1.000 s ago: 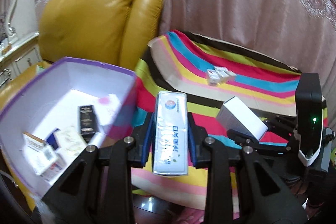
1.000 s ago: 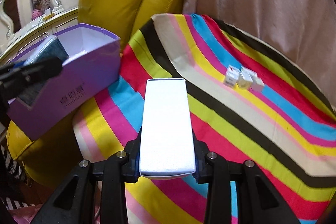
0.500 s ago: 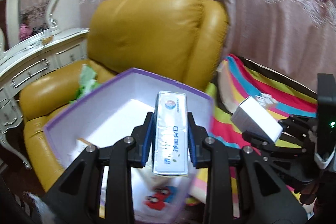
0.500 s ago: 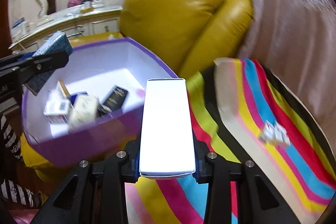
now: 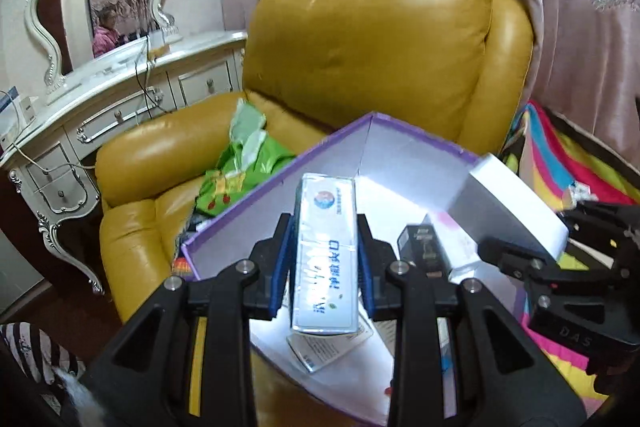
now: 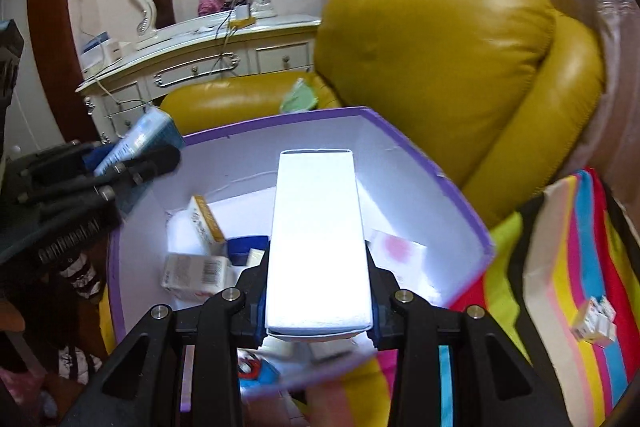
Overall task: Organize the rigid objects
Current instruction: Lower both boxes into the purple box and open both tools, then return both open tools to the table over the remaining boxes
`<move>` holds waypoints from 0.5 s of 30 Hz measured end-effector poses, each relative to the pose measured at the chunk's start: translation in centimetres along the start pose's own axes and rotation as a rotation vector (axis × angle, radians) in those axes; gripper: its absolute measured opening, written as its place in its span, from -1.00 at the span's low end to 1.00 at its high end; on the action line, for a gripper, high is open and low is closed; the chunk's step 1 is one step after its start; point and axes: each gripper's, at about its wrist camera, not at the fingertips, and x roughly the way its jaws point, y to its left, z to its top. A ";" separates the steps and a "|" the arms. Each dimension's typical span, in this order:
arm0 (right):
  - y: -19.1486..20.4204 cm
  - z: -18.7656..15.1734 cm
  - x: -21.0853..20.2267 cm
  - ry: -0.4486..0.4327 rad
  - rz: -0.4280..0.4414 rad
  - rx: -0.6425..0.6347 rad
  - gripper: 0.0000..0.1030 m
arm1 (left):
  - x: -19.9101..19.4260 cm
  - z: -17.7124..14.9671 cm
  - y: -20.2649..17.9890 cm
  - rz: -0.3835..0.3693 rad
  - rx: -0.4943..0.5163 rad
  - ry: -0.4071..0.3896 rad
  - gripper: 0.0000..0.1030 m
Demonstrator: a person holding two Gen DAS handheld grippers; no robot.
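1. Both grippers have swung from the striped blanket (image 6: 576,259) to over the purple storage box (image 6: 460,195) on the yellow armchair (image 5: 380,59).
2. Left gripper (image 5: 325,259) is clamped on a blue-printed carton (image 5: 325,247).
3. Right gripper (image 6: 318,291) is clamped on a plain white box (image 6: 318,239).
4. Both boxes hang above the small cartons (image 6: 196,271) lying inside.

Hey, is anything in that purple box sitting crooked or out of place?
Yes. Inside the purple box, the orange-edged carton leans tilted on the barcode carton rather than lying flat; the contents are a loose jumble. Nothing looks spilled or damaged.
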 end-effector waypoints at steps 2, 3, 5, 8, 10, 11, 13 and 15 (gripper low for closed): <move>0.2 0.4 1.0 0.007 0.022 0.018 -0.24 | 0.4 -0.2 0.1 -0.001 -0.026 0.019 -0.08; 0.2 0.4 1.4 0.025 0.030 0.022 -0.18 | 0.4 -0.4 0.3 0.000 -0.041 0.019 0.31; 0.1 0.1 1.4 0.028 0.043 0.028 -0.13 | -0.3 -0.6 0.5 0.018 -0.088 -0.020 0.57; -1.6 -1.2 -0.2 -0.052 0.036 0.088 -0.12 | -2.2 -0.6 -0.1 -0.026 -0.112 -0.115 0.66; -4.0 -2.7 -2.2 -0.128 0.030 0.156 0.07 | -3.6 -0.5 -1.4 -0.091 -0.101 -0.180 0.72; -5.4 -3.5 -2.9 -0.151 0.013 0.195 0.14 | -4.3 -0.5 -2.4 -0.119 -0.091 -0.217 0.78; -8.7 -5.6 -4.2 -0.182 -0.045 0.275 0.25 | -5.6 -0.7 -4.8 -0.180 -0.052 -0.285 0.85; -12.0 -7.9 -4.8 -0.176 -0.080 0.357 0.25 | -6.8 -1.0 -7.8 -0.254 0.003 -0.335 0.89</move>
